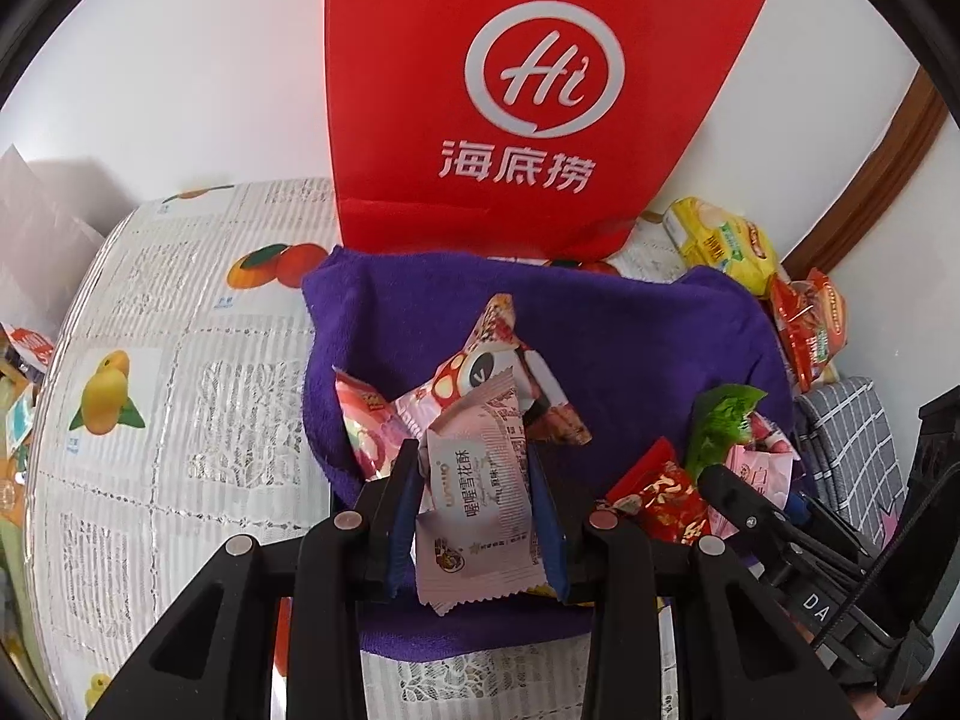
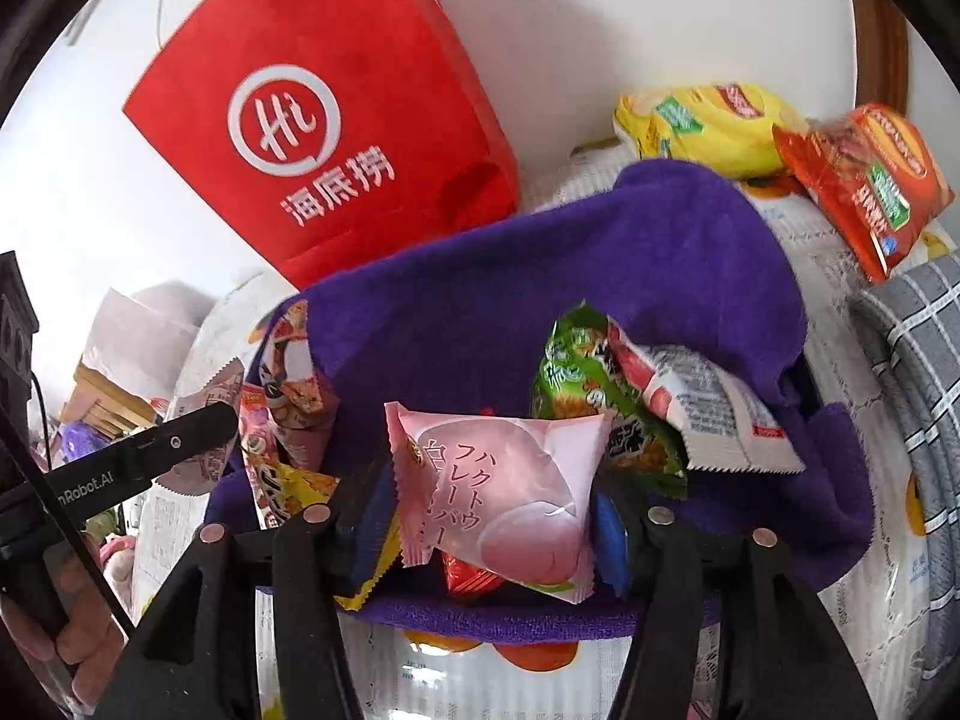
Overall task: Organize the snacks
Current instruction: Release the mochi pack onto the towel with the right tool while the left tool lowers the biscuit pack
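My left gripper (image 1: 474, 462) is shut on a pale pink snack packet (image 1: 480, 516) and holds it upright over the near part of a purple towel (image 1: 630, 348). Behind it a small heap of pink packets (image 1: 480, 360) lies on the towel. In the right wrist view, my right gripper (image 2: 489, 492) stands open around a pink peach-print packet (image 2: 510, 480). That packet lies flat on the purple towel (image 2: 600, 252), over a red wrapper, and the pads do not squeeze it. A green packet (image 2: 576, 378) and a white one lie just beyond.
A red paper bag (image 1: 510, 90) stands against the wall behind the towel. A yellow chip bag (image 2: 708, 126) and an orange-red bag (image 2: 870, 180) lie at the far right. A grey plaid cloth (image 2: 918, 330) borders the right. The fruit-print tablecloth (image 1: 150, 360) spreads left.
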A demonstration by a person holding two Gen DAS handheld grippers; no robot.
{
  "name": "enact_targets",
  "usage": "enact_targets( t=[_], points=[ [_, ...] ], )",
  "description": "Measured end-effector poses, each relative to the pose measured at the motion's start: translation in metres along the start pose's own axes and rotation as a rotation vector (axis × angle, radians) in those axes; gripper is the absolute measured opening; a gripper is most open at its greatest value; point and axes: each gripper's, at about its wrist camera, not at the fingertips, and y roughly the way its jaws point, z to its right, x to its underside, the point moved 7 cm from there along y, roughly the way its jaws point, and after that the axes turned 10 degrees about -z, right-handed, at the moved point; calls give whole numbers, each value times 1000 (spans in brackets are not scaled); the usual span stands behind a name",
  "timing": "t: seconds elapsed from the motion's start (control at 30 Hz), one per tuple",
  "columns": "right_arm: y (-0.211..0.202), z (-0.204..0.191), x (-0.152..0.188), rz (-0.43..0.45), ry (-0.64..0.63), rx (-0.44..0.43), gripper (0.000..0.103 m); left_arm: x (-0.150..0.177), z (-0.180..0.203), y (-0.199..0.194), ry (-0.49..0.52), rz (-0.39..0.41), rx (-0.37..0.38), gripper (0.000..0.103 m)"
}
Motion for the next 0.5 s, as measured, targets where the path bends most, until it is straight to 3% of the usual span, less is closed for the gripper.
enact_targets(
  t=[0.1, 0.33, 0.5],
  points=[
    [2, 1, 1, -14, 15, -13, 62, 1, -2, 2, -7, -11, -9, 33],
    [-16, -6, 2, 46, -6, -62, 78, 1, -6, 3, -17, -20, -23, 33],
    [-27, -12, 3, 76, -30, -66, 80, 4, -7, 7, -23, -44, -10, 33]
  ],
)
